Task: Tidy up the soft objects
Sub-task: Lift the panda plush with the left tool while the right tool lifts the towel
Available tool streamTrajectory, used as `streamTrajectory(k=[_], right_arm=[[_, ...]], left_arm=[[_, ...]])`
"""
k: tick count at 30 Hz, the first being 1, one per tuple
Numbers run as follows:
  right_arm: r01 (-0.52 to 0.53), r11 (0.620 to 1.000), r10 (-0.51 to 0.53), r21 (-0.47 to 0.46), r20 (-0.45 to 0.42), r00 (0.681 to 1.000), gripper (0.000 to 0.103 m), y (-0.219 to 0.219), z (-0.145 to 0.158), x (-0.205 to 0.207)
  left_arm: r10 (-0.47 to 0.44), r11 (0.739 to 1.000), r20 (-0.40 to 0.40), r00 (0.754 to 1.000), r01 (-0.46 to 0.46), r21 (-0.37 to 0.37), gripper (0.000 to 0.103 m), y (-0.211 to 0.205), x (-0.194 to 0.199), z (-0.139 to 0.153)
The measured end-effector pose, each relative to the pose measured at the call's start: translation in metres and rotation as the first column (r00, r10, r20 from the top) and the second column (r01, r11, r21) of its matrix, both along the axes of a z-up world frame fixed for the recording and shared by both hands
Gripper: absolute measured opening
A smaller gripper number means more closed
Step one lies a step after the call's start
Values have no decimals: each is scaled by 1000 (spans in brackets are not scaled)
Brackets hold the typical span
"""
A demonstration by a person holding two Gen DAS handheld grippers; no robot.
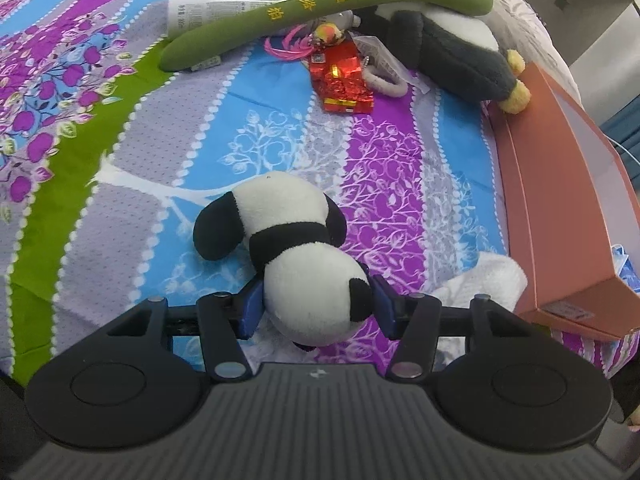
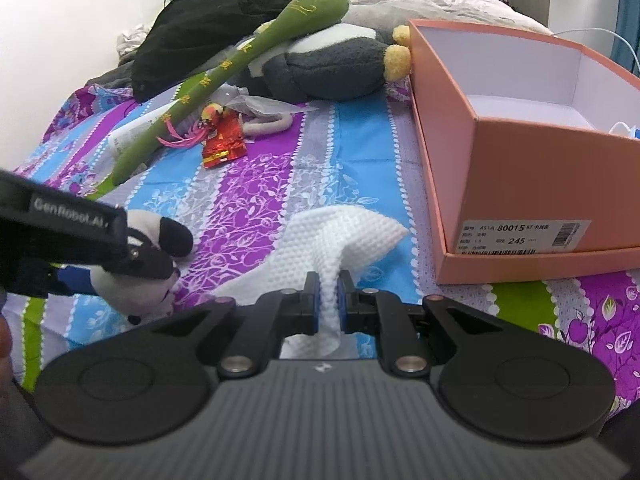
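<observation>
Pinching a fold of white cloth (image 2: pixel 340 240) between the pressed-together jaws of the right gripper (image 2: pixel 328 300), with the rest of the cloth spread ahead on the patterned bedsheet (image 2: pixel 360 152). Closed around the head of the small panda plush (image 1: pixel 296 256) with the left gripper (image 1: pixel 318 306), blue pads (image 1: pixel 252 304) touching both sides of the head, body and legs lying ahead of the fingers on the sheet. Probably very light and soft, both things; likely to squash under the pads and to hang down when lifted. Better to hold the panda at the firm round head or the middle of the body, not at a thin limb. Open orange shoebox (image 2: pixel 500 168) ahead and to the right of the right gripper, white inside, seemingly the place for the soft things. Far ahead, a green stuffed spoon (image 1: pixel 320 12) resting over a big grey and white plush (image 1: pixel 448 40), beside a red foil packet (image 1: pixel 340 80). Face of the panda hidden underneath; bottom of the box only partly visible; small things near the packet hard to identify.
</observation>
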State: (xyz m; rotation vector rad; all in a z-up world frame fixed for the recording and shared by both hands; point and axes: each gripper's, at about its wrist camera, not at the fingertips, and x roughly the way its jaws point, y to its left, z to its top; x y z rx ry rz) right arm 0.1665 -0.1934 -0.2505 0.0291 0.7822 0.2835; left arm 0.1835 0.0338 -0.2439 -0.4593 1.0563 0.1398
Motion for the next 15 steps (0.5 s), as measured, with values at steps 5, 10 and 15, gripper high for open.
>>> streamTrajectory(k=[5,10,15], right_arm=[[-19,1000,20,7,-14,1000,13,5,7,-5],[-25,1000,25,8,-21,999,13,8,17,-7],[-17,1000,17,22,-5,1000,13,4,35,-6]], left_arm=[[-16,1000,14,1000,16,-1,61,5,-11,5],[-30,1000,28,999,30,3,61,8,-17,12],[-69,998,55,996,68,10,61,6,-20,24]])
